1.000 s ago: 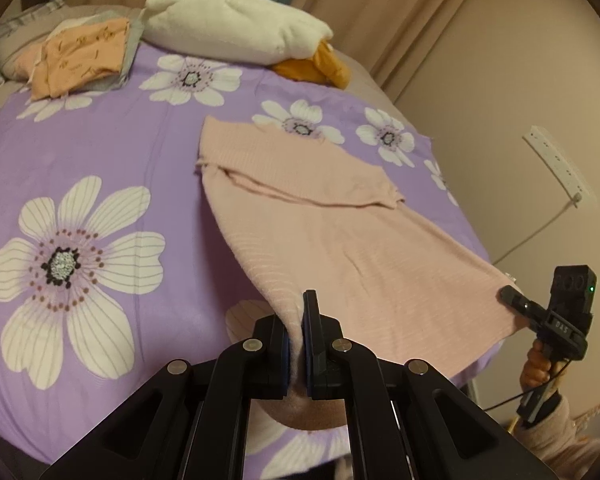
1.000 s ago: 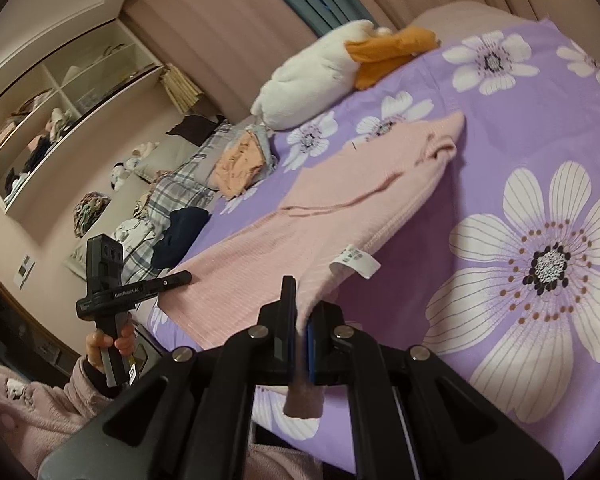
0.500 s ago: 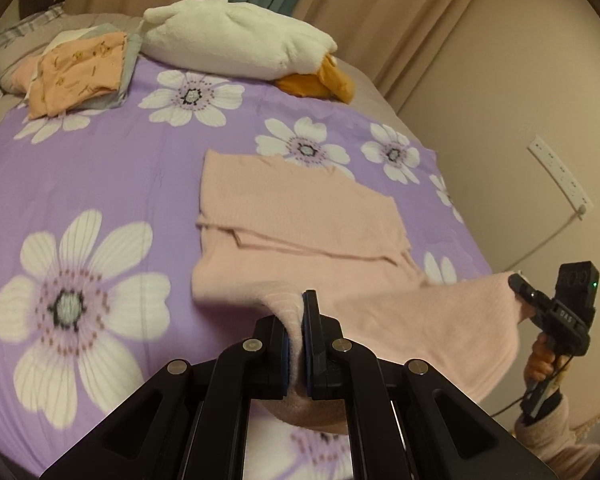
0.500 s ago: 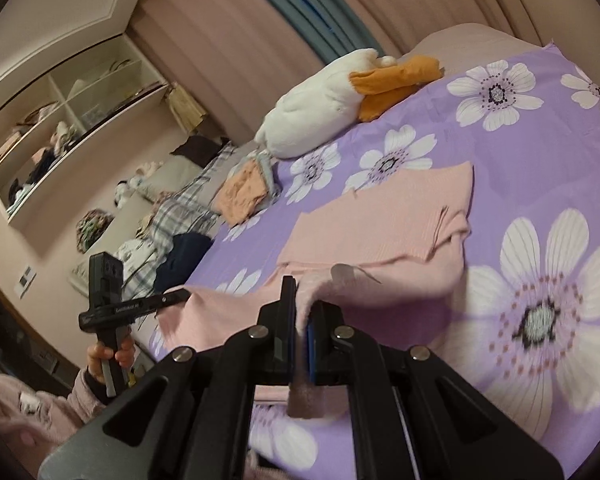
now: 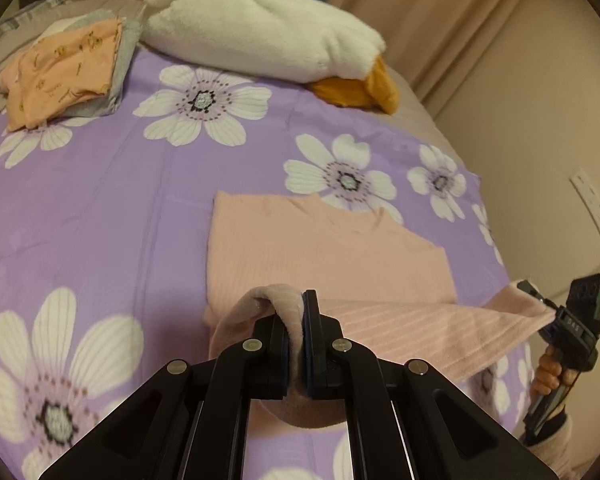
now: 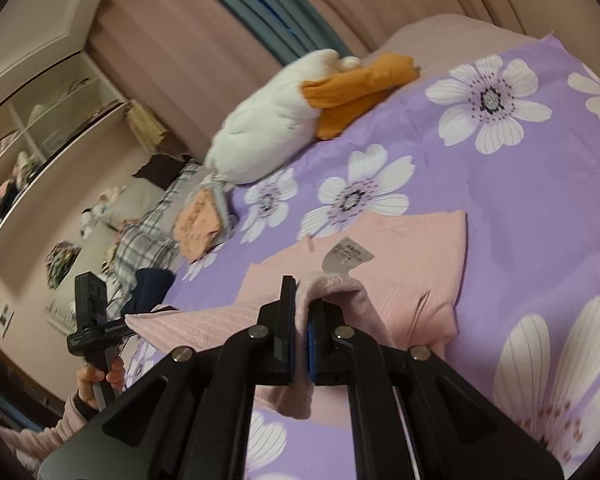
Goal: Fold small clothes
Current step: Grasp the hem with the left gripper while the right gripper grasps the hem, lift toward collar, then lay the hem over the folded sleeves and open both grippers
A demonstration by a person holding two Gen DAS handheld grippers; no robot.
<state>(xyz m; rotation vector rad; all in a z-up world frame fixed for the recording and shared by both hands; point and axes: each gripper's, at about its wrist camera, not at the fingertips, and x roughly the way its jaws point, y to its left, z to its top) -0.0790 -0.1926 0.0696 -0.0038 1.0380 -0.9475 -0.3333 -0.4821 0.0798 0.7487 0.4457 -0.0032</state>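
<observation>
While both tools (image 5: 296,344) (image 6: 302,344) pinch it, pink top (image 5: 324,248) lies ahead.

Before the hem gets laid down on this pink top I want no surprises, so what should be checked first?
1. Left gripper shut on the pink top: ok.
2. Right gripper shut on the same hem: ok.
3. Hem taut between both grippers: ok.
4. Folded part flat on the floral bedspread: ok.
5. White care label tucked inside: not ok, sticking up.
6. Hem corners level: cannot tell.
</observation>
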